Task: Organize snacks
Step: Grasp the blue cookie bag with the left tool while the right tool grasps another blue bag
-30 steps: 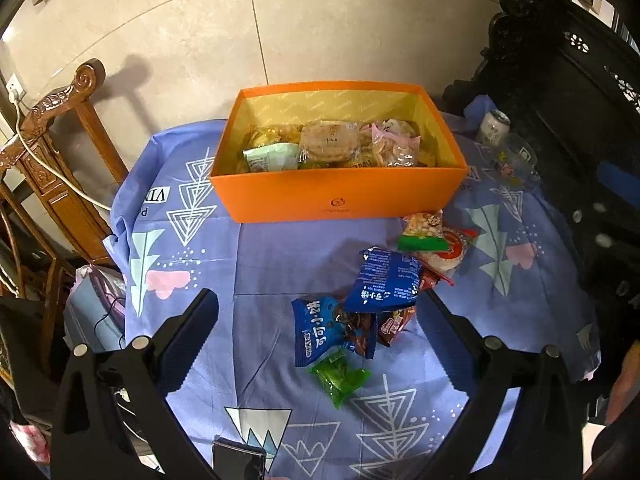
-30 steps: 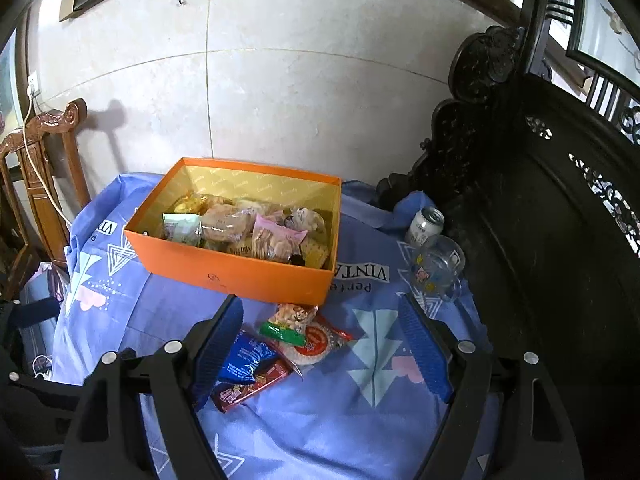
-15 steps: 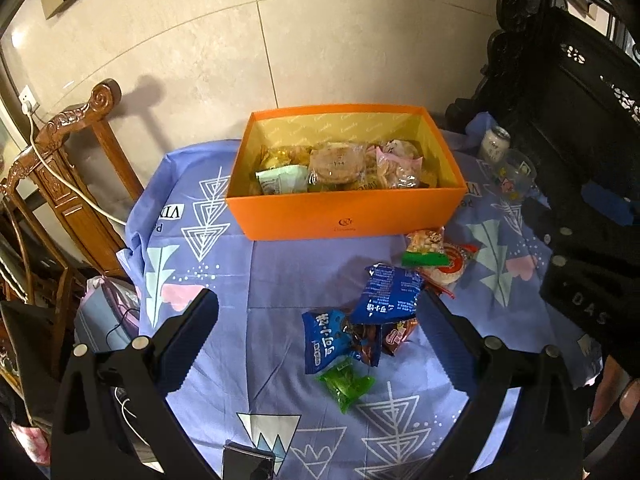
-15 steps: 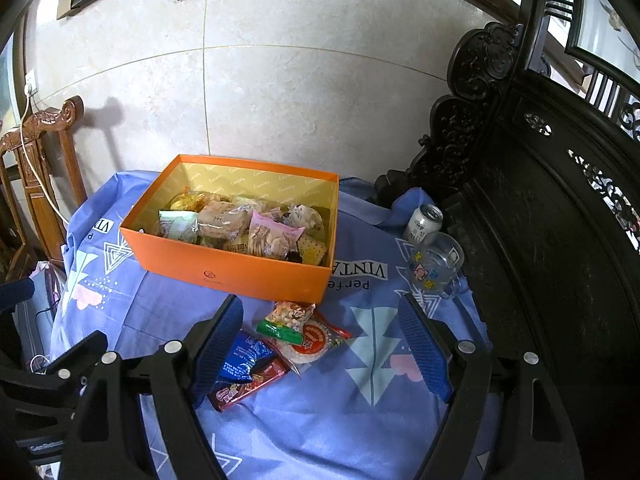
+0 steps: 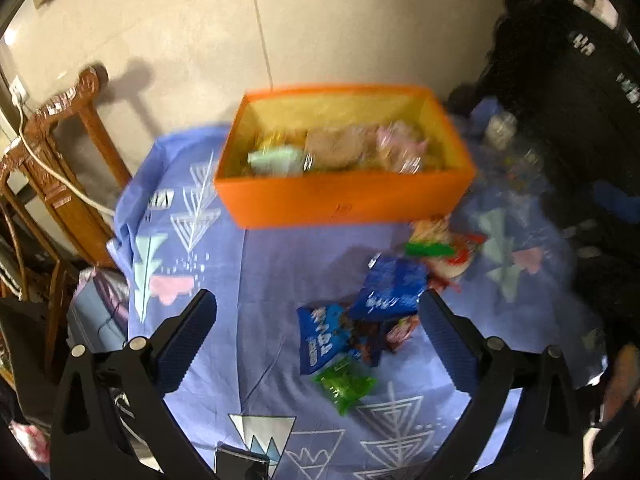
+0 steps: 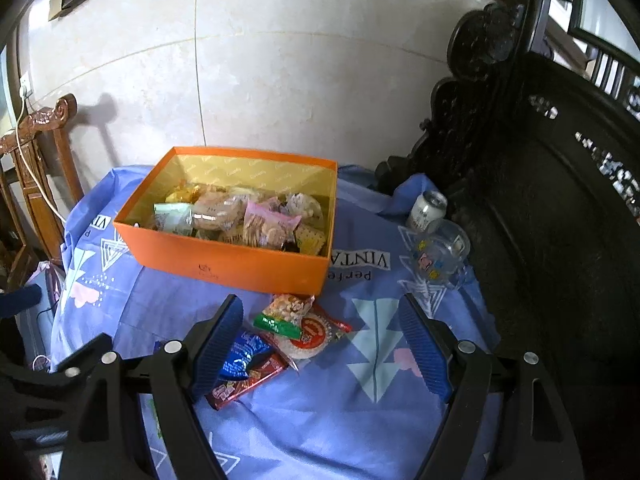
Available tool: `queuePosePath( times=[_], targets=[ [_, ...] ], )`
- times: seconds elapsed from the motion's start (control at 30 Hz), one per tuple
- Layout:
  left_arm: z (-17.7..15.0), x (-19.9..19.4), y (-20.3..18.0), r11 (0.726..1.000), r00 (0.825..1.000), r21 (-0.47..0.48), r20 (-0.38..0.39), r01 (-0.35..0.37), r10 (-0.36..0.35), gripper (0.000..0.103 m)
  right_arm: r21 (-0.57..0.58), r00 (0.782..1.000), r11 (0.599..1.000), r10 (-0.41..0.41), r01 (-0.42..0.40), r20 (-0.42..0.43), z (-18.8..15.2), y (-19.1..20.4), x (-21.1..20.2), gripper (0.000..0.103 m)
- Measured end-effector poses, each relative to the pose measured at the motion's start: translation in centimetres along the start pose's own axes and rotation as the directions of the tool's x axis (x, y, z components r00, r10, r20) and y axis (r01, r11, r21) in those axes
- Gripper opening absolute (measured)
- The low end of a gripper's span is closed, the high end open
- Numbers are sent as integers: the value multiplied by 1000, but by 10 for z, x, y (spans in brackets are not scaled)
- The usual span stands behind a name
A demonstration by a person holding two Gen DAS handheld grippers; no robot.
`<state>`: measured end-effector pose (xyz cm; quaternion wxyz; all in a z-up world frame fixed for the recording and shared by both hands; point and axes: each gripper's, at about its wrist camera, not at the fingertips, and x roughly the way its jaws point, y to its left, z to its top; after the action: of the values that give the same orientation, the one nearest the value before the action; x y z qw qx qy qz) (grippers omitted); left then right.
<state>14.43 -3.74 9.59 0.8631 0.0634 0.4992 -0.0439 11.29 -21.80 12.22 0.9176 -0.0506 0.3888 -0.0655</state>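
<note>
snacks (image 6: pixel 298 326) lie btwn orange box (image 6: pixel 240 266) & fingers (image 6: pixel 218 340).

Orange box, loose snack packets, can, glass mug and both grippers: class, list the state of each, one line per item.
orange box: lidless, holding snacks.
loose snack packets: lying on the cloth, outside the box.
can: upright.
glass mug: upright; contents unclear.
left gripper: open, empty.
right gripper: open, empty.

I see glossy plastic snack wrappers (image 6: pixel 280 336) on matt cloth (image 6: pixel 360 420) beside the smooth cardboard box (image 6: pixel 240 264), near carved varnished wood (image 6: pixel 44 120).
</note>
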Motion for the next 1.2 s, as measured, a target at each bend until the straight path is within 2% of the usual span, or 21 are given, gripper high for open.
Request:
queuePosePath(
  times=[0.1,0.2,0.37,0.73,0.77,0.8,0.83,0.9,0.93,1.03,1.13,1.2],
  targets=[
    [-10,27,2,1000,999,-5,-38,7,-8,99,19,999,999,31,-31,-30,-9,-4,14,85],
    [-22,52,9,1000,998,3,-59,-7,7,99,26,997,999,44,-43,-58,-20,-8,28,85],
    [-38,85,19,1000,994,0,-105,13,-13,99,50,992,996,78,-73,-99,-35,-11,48,85],
    [-56,144,-12,996,976,63,-211,67,-52,99,63,980,991,126,-117,-157,-45,-3,77,85],
    [-57,152,-14,995,973,60,-220,78,-63,97,64,976,989,140,-131,-169,-46,-1,82,85],
    [-60,165,-14,994,965,51,-248,101,-86,89,62,973,988,147,-138,-180,-48,2,86,85],
    [-62,170,-12,989,956,20,-260,148,-138,85,58,971,989,148,-140,-188,-49,4,89,85],
    [-61,171,-7,979,946,-27,-253,203,-203,72,45,965,988,154,-147,-213,-52,11,96,85],
    [-61,170,-5,976,943,-28,-253,216,-216,70,42,963,987,159,-153,-219,-53,13,99,86],
    [-60,167,5,977,944,-39,-251,211,-214,67,44,949,978,206,-202,-238,-54,25,108,86],
    [-62,170,20,970,937,-87,-254,226,-241,66,99,920,958,285,-268,-270,-52,41,126,87],
    [-63,169,24,970,938,-90,-247,227,-243,66,134,899,947,320,-292,-300,-52,54,140,87]
  ],
)
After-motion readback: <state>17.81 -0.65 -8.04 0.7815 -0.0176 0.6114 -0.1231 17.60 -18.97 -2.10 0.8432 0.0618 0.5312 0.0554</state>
